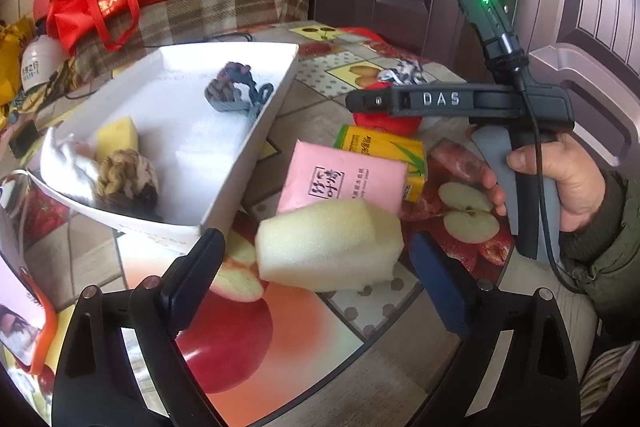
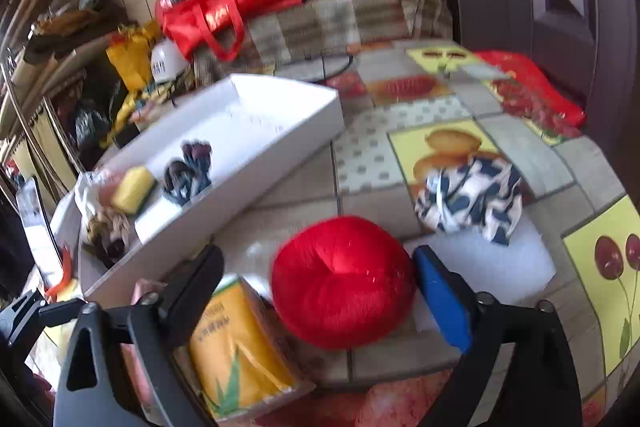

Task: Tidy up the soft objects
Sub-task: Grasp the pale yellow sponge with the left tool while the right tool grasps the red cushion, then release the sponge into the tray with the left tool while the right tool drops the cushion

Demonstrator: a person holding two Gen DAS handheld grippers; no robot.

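Partly hidden — red cushion (image 1: 386, 121).

Foam block (image 1: 330, 247) before tissue packs (image 1: 344, 179), tray (image 1: 248, 163) to their left, yarn ball (image 2: 344, 283) behind packs, cloth (image 2: 470, 201) beyond.

Showing as porous, matt foam: pale sponge block (image 1: 332, 247), lying just before the smooth matt white cardboard tray (image 1: 248, 163). Gleaming beside that tray: silky red thread ball (image 2: 342, 281) and glossy plastic-wrapped pink tissue pack (image 1: 344, 175). Resting inside the tray: coarse knitted yarn pieces (image 1: 128, 175). Reflecting light under the tray: glossy printed tablecloth (image 1: 280, 339).
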